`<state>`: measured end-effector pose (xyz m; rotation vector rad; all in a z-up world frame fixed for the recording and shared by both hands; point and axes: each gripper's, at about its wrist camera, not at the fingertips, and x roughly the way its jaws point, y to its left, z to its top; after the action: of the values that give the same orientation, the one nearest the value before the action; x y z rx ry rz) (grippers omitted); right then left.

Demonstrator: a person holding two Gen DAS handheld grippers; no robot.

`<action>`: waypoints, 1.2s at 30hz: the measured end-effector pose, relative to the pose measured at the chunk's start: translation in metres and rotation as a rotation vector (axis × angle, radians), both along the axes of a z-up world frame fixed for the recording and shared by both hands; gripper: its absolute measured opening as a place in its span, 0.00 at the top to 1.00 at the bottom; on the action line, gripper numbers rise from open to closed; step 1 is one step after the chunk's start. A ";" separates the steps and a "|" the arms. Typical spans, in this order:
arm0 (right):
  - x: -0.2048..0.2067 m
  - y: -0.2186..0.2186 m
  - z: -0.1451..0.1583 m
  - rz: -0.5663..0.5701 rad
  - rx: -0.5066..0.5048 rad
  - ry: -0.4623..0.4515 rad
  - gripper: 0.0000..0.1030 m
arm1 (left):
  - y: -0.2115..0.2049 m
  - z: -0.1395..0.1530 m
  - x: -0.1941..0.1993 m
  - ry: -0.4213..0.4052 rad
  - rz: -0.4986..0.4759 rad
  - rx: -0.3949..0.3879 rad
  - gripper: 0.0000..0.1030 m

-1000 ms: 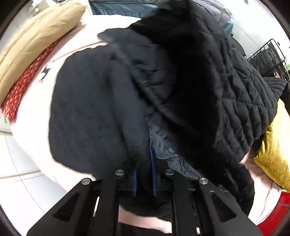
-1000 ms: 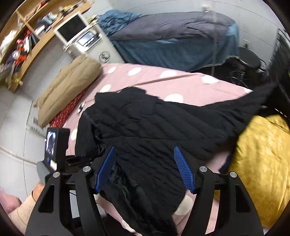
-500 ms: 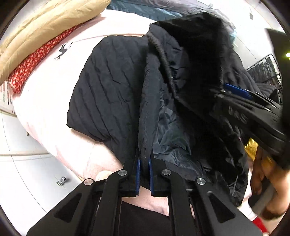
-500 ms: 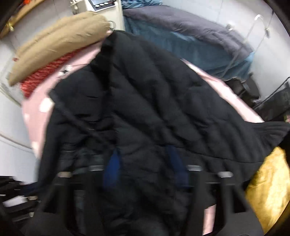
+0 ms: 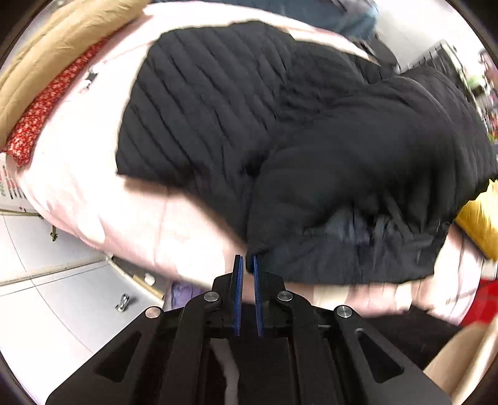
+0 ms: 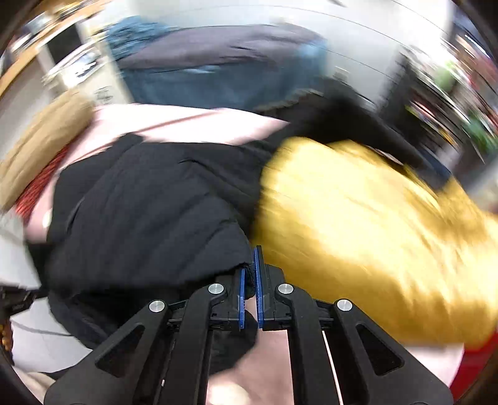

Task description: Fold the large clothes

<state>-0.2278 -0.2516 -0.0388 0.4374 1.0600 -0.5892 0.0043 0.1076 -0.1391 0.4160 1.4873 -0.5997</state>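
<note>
Pink bedding carries a black jacket (quilted), its hem clenched by left gripper and right gripper.

Bed: covered by a pink spotted sheet.
Pillows: tan pillow and yellow cushion are laid on it.
Floor: pale tiles.
Behind: a second bed under blue-grey bedding; white wall.

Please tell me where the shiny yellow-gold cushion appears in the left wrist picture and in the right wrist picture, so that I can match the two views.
Left wrist view: the shiny yellow-gold cushion shows only as a sliver at the right edge, past the black quilted jacket.
Right wrist view: the cushion fills the middle and right, blurred, beside the jacket.
Shared landmark: the pink bedcover under the jacket.
</note>
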 end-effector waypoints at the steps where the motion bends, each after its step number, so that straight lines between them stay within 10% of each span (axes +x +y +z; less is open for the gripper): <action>1: -0.013 -0.005 -0.001 -0.040 0.004 0.012 0.95 | 0.002 -0.003 -0.005 0.020 -0.018 -0.001 0.94; 8: -0.108 -0.051 -0.047 -0.316 0.268 0.061 0.95 | 0.011 -0.003 -0.044 0.158 -0.197 -0.109 0.92; 11: -0.119 -0.054 -0.061 -0.363 0.348 0.087 0.89 | 0.012 0.004 -0.029 0.096 -0.148 -0.126 0.64; 16: -0.099 -0.038 -0.044 -0.214 0.236 0.168 0.85 | 0.009 0.013 0.016 -0.017 0.076 -0.153 0.43; 19: -0.085 -0.030 -0.035 -0.092 0.151 0.254 0.51 | 0.005 0.009 0.037 -0.100 0.170 -0.087 0.42; 24: -0.076 -0.026 -0.015 0.019 0.031 0.343 0.43 | -0.020 0.003 0.052 -0.206 0.200 -0.009 0.41; 30: -0.060 -0.063 0.012 -0.085 0.201 0.065 0.43 | -0.084 -0.008 0.047 -0.357 0.049 0.073 0.36; 36: 0.011 -0.082 0.002 -0.042 0.160 -0.043 0.43 | -0.128 -0.046 0.051 -0.517 -0.070 0.287 0.36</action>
<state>-0.2170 -0.3337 -0.0368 0.6107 1.0630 -0.5315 0.0554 -0.0207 -0.1847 0.7852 1.0627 -0.2980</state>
